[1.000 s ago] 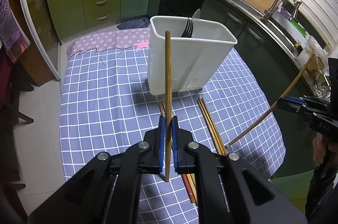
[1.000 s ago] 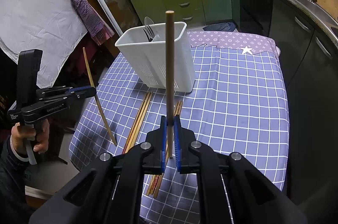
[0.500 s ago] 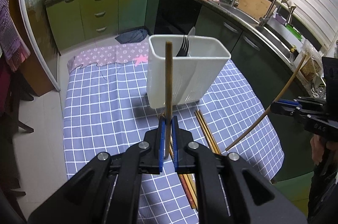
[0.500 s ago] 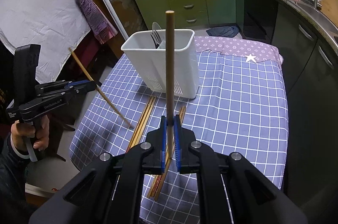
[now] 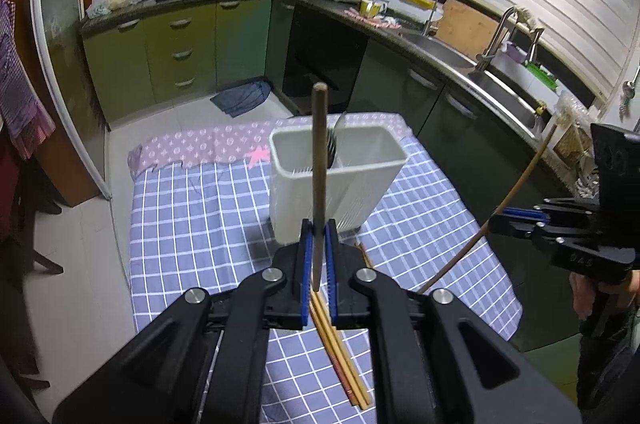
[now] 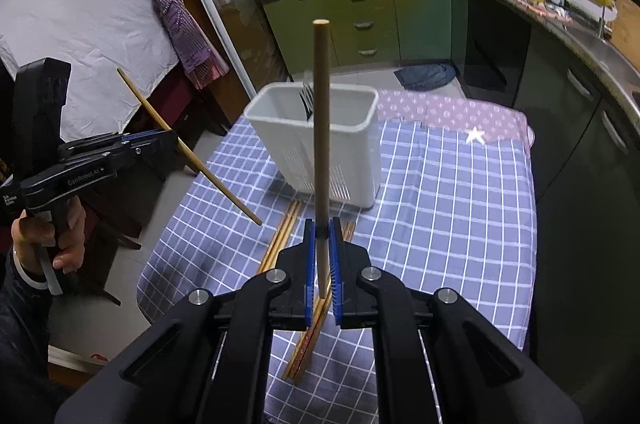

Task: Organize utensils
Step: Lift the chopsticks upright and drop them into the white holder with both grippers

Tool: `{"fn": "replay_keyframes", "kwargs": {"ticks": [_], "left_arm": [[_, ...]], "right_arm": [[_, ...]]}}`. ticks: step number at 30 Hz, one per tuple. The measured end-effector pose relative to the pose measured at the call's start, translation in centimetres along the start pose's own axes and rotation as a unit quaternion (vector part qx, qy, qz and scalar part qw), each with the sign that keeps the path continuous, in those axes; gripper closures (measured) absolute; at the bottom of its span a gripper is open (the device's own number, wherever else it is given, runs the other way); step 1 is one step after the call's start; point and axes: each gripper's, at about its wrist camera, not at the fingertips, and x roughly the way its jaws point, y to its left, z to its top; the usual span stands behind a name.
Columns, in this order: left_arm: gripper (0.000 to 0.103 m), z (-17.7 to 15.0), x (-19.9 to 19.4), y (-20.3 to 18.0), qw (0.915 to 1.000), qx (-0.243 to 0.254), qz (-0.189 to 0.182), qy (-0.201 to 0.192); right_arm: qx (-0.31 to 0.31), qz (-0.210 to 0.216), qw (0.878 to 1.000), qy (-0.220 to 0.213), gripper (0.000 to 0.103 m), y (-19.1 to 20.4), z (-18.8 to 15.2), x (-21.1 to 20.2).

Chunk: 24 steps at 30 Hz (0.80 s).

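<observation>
My left gripper (image 5: 317,230) is shut on a wooden chopstick (image 5: 319,160) that stands upright in front of the white utensil holder (image 5: 360,184). My right gripper (image 6: 322,230) is shut on another wooden chopstick (image 6: 321,112), also upright, above the table. The holder (image 6: 340,160) stands on the blue checked tablecloth and has a fork (image 6: 307,98) inside. Several chopsticks (image 5: 340,344) lie on the cloth below the grippers. The right gripper (image 5: 500,220) shows at the right of the left view; the left gripper (image 6: 172,142) shows at the left of the right view.
The small table (image 6: 460,208) has open floor on its left and dark kitchen cabinets (image 5: 440,104) on its right. A counter with sink (image 5: 500,72) runs along the right wall. A purple cloth strip (image 5: 200,140) covers the table's far end.
Both grippers have risen and drawn back from the table, so the holder looks lower and farther. The left chopstick, seen from the right view, has tilted from near upright to a steep slant.
</observation>
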Motion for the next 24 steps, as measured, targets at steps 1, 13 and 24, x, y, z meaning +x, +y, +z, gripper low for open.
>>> {"fn": "replay_keyframes", "kwargs": {"ticks": [1,13,24], "left_arm": [[0.096,0.6,-0.6,-0.1,1.0,-0.001,-0.006,-0.002],[0.096,7.0,-7.8,-2.0,0.9968,0.016,-0.007,-0.078],[0.096,10.8,-3.6,-2.2,0.9934,0.028,0.03,-0.107]], "right_arm": [[-0.002,0.003,1.0,-0.005,0.095,0.2,0.5,-0.5],[-0.001,0.005,0.995,-0.103,0.095,0.6,7.4,-6.6],[0.02,-0.023,0.993,-0.113,0.095,-1.2,13.3,-2.4]]}}
